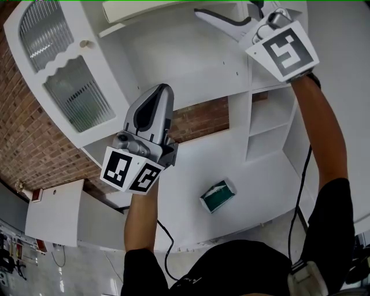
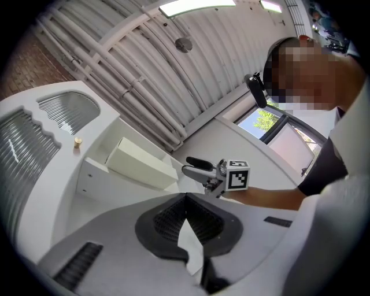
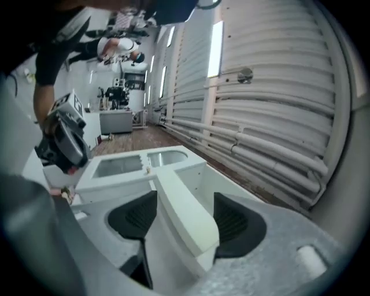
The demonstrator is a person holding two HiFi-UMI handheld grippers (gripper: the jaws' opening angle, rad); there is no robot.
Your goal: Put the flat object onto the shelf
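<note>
A flat white board point(image 1: 141, 8) lies along the top shelf of the white cabinet point(image 1: 191, 63). My right gripper point(image 1: 199, 13) reaches up to the board's near end. In the right gripper view the board point(image 3: 185, 222) runs between both dark pads point(image 3: 237, 222), and the right gripper point(image 3: 185, 196) is shut on it. In the left gripper view the board point(image 2: 141, 162) rests in the open shelf with the right gripper point(image 2: 188, 166) at its end. My left gripper point(image 1: 161, 89) hangs lower in front of the cabinet. The left gripper point(image 2: 185, 199) is shut and holds nothing.
A cabinet door with ribbed glass point(image 1: 63, 75) stands at the left. Small open compartments point(image 1: 269, 124) are at the right. A green and white box point(image 1: 218, 195) sits on the white counter point(image 1: 260, 179) below. A brick wall point(image 1: 199, 118) shows behind.
</note>
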